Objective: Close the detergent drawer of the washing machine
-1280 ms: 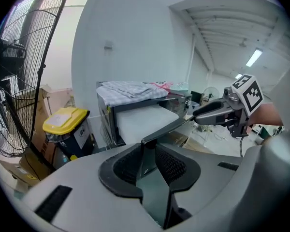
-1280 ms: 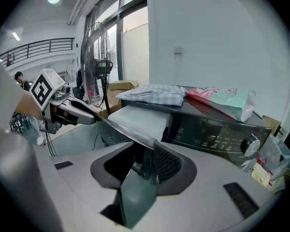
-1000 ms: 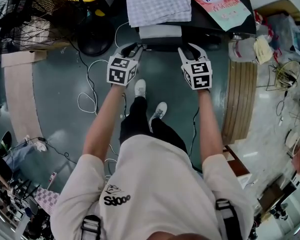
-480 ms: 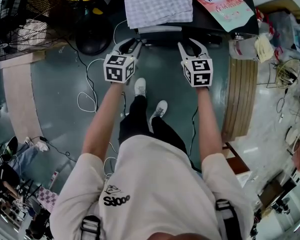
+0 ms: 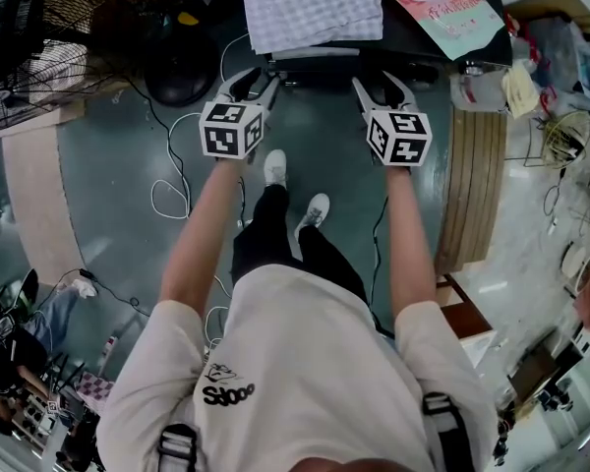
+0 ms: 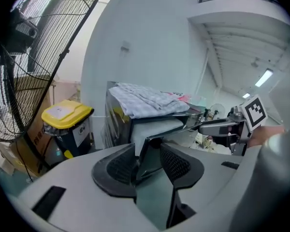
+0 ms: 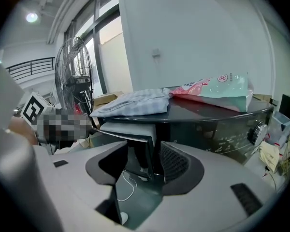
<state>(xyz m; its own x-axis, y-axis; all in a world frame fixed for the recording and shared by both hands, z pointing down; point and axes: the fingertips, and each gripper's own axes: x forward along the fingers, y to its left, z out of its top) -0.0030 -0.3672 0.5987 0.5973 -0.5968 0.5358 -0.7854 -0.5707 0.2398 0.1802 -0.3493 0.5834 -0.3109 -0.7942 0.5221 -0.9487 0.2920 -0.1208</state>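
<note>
The boxy white detergent drawer (image 5: 315,56) has slid further into the glossy black washing machine (image 5: 418,45) at 12 o'clock. The left gripper (image 5: 259,77) and right gripper (image 5: 379,82) have just been spreading their fingers, which loosely straddle the drawer's corners.

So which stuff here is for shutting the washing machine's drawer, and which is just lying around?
For the job: drawer, washing machine, left claw and right claw, both just opened wider, a drawer corner inside each.
Lying about: checked cloth, printed bag, fan, yellow-lidded bin, floor cables.
</note>
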